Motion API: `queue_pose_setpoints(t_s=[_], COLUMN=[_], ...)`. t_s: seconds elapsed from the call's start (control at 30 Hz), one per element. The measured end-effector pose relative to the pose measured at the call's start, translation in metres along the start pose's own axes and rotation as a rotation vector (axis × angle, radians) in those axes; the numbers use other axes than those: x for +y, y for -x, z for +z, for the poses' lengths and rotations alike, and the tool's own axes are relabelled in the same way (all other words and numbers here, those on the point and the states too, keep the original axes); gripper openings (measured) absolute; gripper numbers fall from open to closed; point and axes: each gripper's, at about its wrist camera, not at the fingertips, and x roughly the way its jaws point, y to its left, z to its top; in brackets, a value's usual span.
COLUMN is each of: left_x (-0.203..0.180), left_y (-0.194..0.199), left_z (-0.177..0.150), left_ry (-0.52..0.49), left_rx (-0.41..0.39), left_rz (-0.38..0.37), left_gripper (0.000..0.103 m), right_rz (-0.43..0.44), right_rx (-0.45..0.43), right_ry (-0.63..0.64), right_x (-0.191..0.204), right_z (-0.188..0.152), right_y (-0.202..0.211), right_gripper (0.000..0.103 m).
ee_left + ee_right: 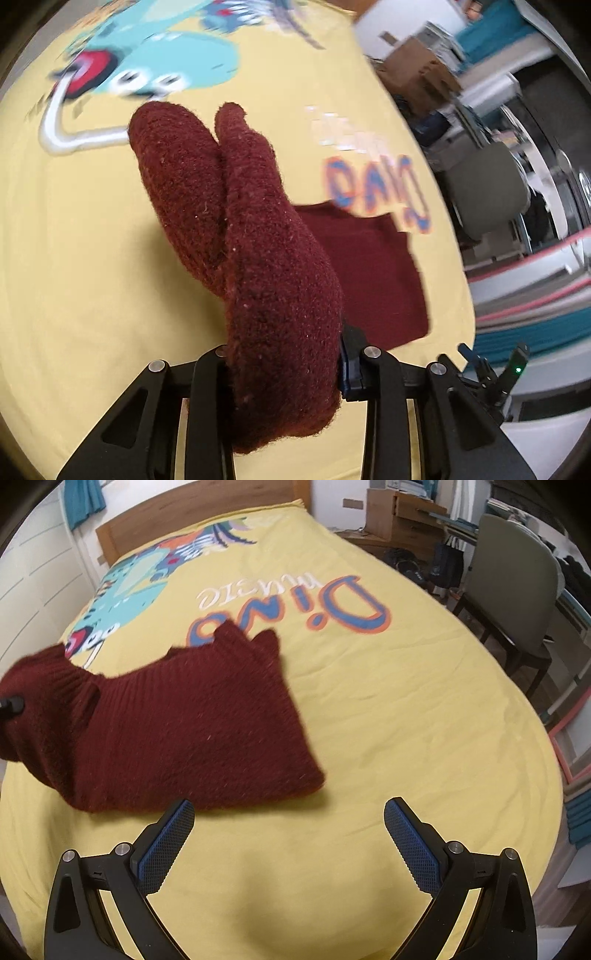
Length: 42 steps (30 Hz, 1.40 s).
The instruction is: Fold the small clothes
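Observation:
A dark red knitted garment (184, 720) lies on the yellow bedspread (369, 720) with its dinosaur print. My left gripper (284, 362) is shut on a bunched part of the garment (251, 236) and holds that fold off the bed. The rest of the garment lies flat further right (373, 273). In the right wrist view the raised part wraps a black piece of the left gripper (11, 705) at the left edge. My right gripper (288, 812) stands open above bare bedspread, just in front of the garment's near edge, with nothing between its fingers.
A wooden headboard (199, 513) closes the bed's far end, and white cupboard doors (33, 576) run along its left. Right of the bed stand a grey-green chair (513, 590), a wooden desk (402, 517) with bags on the floor, and cardboard boxes (417, 70).

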Motion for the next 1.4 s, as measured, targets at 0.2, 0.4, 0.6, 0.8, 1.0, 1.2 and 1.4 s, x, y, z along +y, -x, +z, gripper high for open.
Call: queue_pose_setpoints(t_s=[0.2,0.4,0.6,0.8,1.0,1.2,1.4], left_x=[-0.095,-0.135,-0.141,-0.152,-0.153,-0.139,-0.101], left_y=[-0.054,-0.120,-0.172,-0.173,-0.159,-0.111,-0.058], left_z=[0.014,-0.005,-0.023,-0.033,-0.032,-0.024,-0.022], left_ry=[-0.148,-0.217,-0.194,-0.245,-0.257,-0.208,-0.148], left_rx=[0.067,0.128,0.169,0.140,0.127,0.068,-0.007], left_rz=[0.050,0.118,0.250,0.315,0.318,0.220,0.199], left_gripper=[0.027,0.027,0.040,0.087,0.102,0.102,0.102], right_rz=[-0.024,-0.048,-0.053,-0.038,-0.035,-0.001,0.097], right_rx=[-0.005,0.006,0.052,0.067,0.075,0.034,0.009], right_ry=[-0.042,-0.068,-0.077,-0.102,-0.104,-0.087,-0.038], right_x=[-0.028,-0.054,-0.067,-0.074,-0.071,-0.060,-0.030], right_z=[0.015,0.014,0.003,-0.006,-0.006,0.012,0.061], right_y=[0.008,0.011,0.002,-0.004,-0.006,0.009,0.029], right_gripper=[0.103,0.103,0.103,0.103,0.103,0.103,0.103])
